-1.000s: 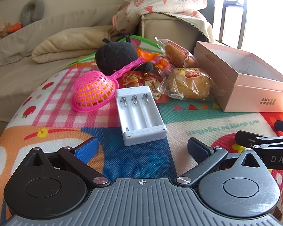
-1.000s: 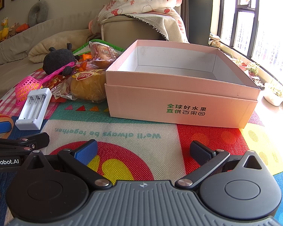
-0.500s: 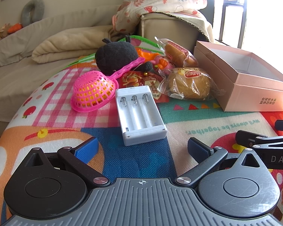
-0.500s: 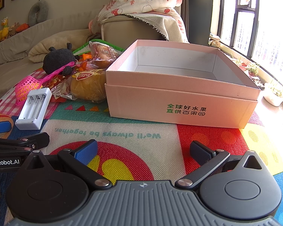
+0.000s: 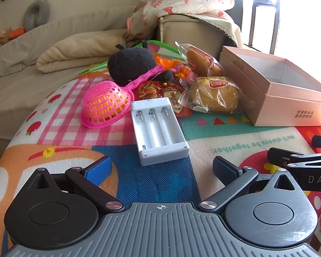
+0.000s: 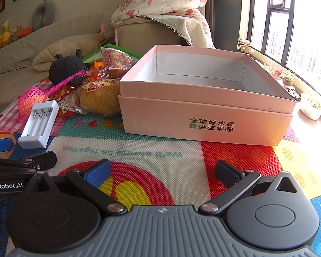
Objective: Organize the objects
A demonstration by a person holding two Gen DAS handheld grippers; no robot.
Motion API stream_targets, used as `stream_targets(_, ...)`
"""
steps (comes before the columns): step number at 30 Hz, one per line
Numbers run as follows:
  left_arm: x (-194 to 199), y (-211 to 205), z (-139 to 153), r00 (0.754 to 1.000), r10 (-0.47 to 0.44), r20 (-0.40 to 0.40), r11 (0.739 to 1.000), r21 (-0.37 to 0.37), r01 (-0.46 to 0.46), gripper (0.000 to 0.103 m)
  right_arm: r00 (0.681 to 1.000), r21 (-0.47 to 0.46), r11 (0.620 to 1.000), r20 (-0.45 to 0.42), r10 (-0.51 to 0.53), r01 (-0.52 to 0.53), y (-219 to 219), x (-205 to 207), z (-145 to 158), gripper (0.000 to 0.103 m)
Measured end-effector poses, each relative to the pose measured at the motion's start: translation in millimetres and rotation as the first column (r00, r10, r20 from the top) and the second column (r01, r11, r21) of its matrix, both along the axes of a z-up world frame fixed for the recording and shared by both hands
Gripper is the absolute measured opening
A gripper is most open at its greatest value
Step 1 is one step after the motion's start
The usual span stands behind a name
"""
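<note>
A white battery holder (image 5: 158,130) lies on the colourful mat just ahead of my open, empty left gripper (image 5: 161,168). Behind it are a pink plastic strainer (image 5: 106,103), a black plush toy (image 5: 132,63), a red snack packet (image 5: 160,91) and two wrapped buns (image 5: 214,94). An open pink cardboard box (image 6: 205,94) stands in front of my open, empty right gripper (image 6: 162,170); nothing shows inside the box. The battery holder (image 6: 39,123) and strainer (image 6: 31,99) lie to its left.
A beige sofa (image 5: 53,49) with a folded blanket runs behind the mat. A floral quilt (image 6: 160,2) lies over an armrest. Windows (image 6: 289,21) are at the right, with small plants on the sill. The mat's edge curves down at the left.
</note>
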State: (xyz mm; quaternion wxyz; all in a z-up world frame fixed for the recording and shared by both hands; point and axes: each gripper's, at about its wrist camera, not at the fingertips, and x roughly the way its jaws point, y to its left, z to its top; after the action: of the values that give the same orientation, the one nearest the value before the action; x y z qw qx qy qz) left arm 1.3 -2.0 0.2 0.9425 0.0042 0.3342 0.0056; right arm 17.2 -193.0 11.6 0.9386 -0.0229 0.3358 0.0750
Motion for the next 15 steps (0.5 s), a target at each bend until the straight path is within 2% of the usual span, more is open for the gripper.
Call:
stream_targets(3, 0, 0, 0, 1.000, 0.001, 0.000, 1.000, 0.000, -0.001, 0.103, 1.000, -0.001, 1.000, -0.009, 0.004, -0.004, 1, 2, 1, 0.103)
stream_targets(8, 2, 3, 0, 1.000, -0.007, -0.020, 1.000, -0.009, 0.007, 0.103, 0.996, -0.013, 1.000, -0.089, -0.010, 0.009, 4, 12, 7, 0.103)
stream_targets(11, 4, 5, 3, 0.999, -0.017, -0.035, 1.000, -0.021, 0.016, 0.103, 0.996, -0.015, 1.000, -0.092, -0.015, 0.014, 4, 11, 7, 0.103)
stream_targets(15, -1, 14, 9, 0.998, -0.043, -0.042, 0.997, -0.072, 0.040, 0.103, 0.994, -0.024, 0.999, -0.107, -0.026, 0.024, 7, 13, 7, 0.103)
